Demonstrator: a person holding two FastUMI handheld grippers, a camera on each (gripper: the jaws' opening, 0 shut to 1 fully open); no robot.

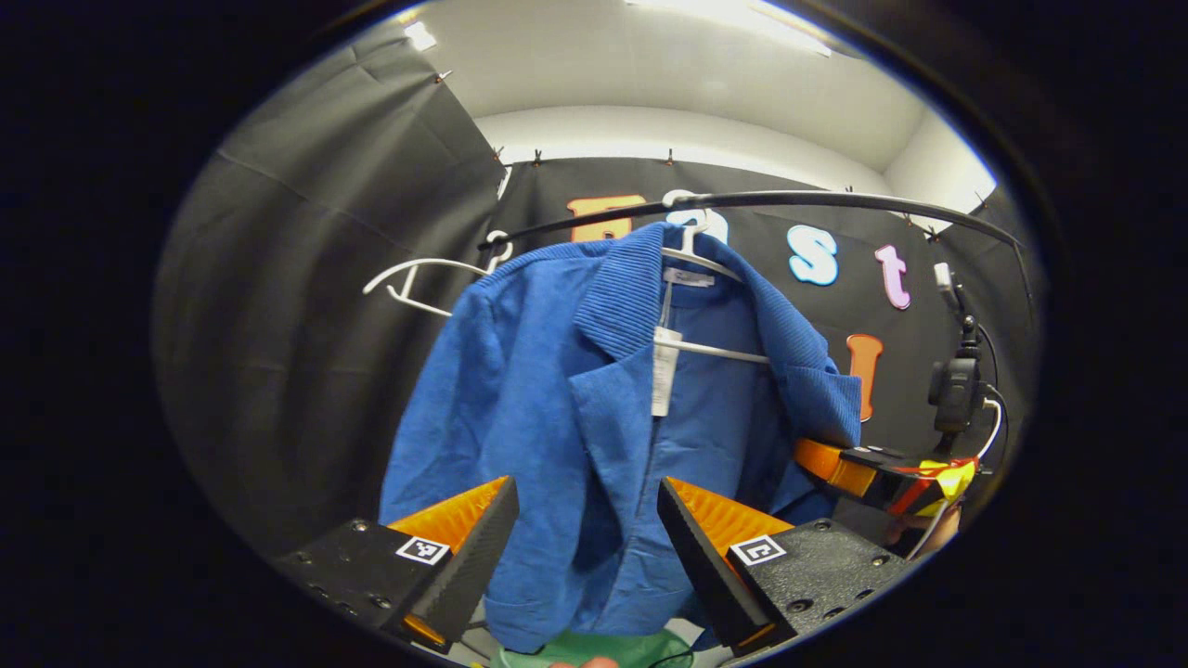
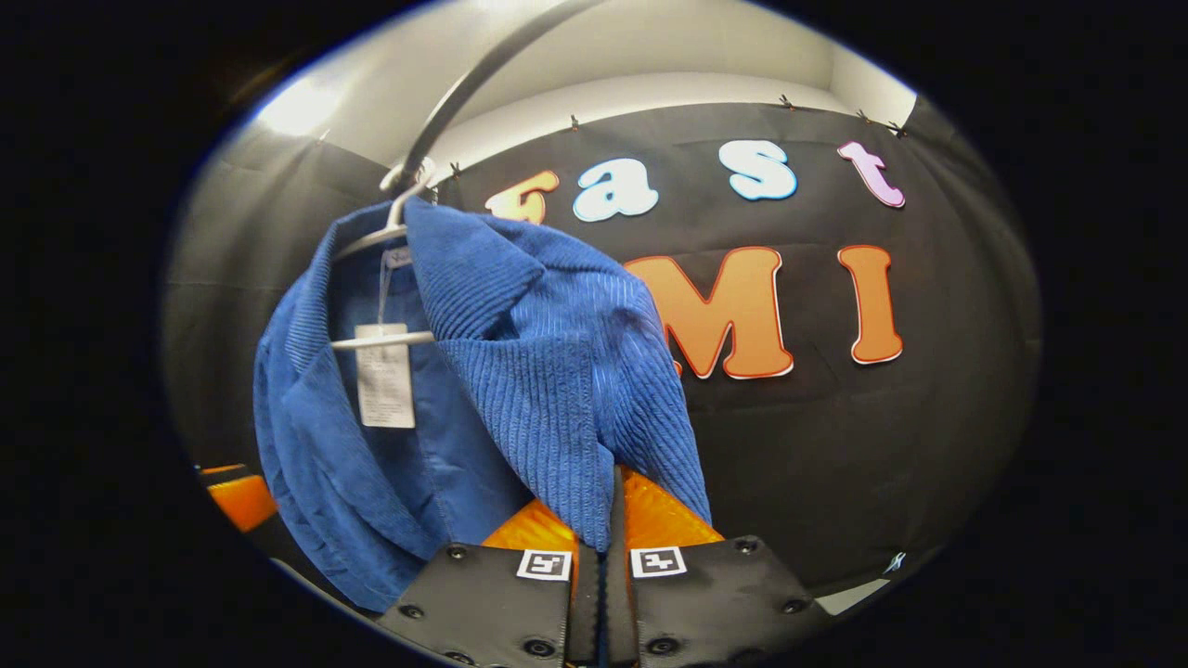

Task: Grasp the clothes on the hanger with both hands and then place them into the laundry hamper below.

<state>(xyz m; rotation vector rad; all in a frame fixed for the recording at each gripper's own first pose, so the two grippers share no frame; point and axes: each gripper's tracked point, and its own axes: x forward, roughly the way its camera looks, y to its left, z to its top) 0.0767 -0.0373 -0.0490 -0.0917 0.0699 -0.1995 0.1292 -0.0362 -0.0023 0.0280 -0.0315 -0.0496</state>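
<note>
The right hand-held gripper [image 2: 608,529] is clenched on the blue corduroy jacket [image 2: 520,371], its two orange-faced fingers pressed together with a fold of the ribbed cloth, from the jacket's shoulder or sleeve side, pinched between them. The left hand-held gripper [image 1: 585,538] is released, its fingers spread wide on either side of the jacket's front panel, with cloth hanging between them but not touched by either pad as far as can be seen. The jacket hangs on a white plastic hanger [image 1: 705,348] hooked over a dark rail [image 1: 835,199], collar up, a paper tag [image 2: 385,376] dangling inside the neck; a second, bare white hanger [image 1: 413,278] sits on the rail beside it. At the bottom of the left gripper view a patch of green [image 1: 594,649] shows under the hem, probably the laundry hamper, though too little is visible to be sure. The cloth looks soft, thick and limp, light enough for a pinch, and its ribbing should give good friction. It will drape and swing rather than hold shape, so a hold on the opposite lapel or shoulder would likely balance the right side's and let the jacket slide off the hanger arms. The collar may snag on the hanger.
</note>
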